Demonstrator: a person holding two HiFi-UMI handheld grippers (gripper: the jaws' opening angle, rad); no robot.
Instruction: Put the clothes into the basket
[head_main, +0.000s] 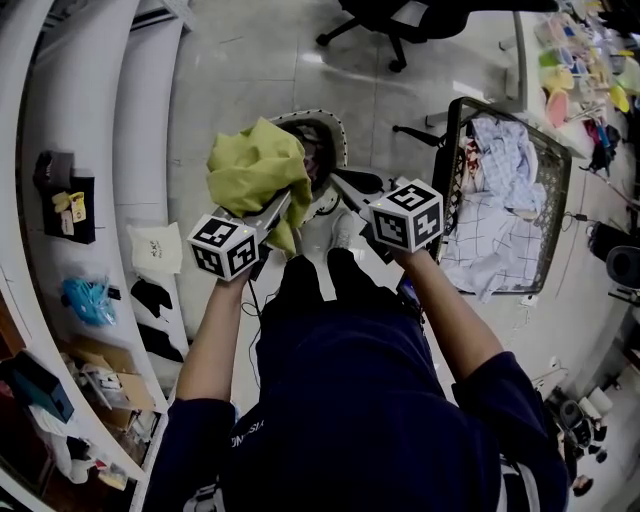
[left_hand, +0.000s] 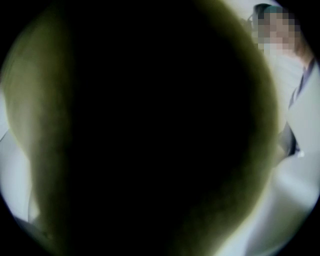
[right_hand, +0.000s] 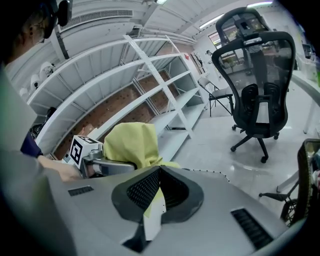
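Note:
A yellow-green garment (head_main: 255, 165) hangs bunched in the air in front of me. My left gripper (head_main: 283, 208) reaches into it from below and is shut on it. The cloth (left_hand: 45, 125) drapes over the left gripper view and hides its jaws. My right gripper (head_main: 345, 185) is shut on a strip of the same garment (right_hand: 131, 145), which shows pinched between the black pads (right_hand: 145, 187). To the right on the floor stands the dark wire basket (head_main: 556, 190), with white and blue checked clothes (head_main: 500, 160) piled in it.
Below the garment is a round dark-lined object with a white dotted rim (head_main: 338, 128). White shelves (head_main: 80, 150) run along the left. A black office chair (right_hand: 255, 95) stands beyond. A cluttered table (head_main: 585, 60) is at the upper right. Another person (left_hand: 300, 65) stands nearby.

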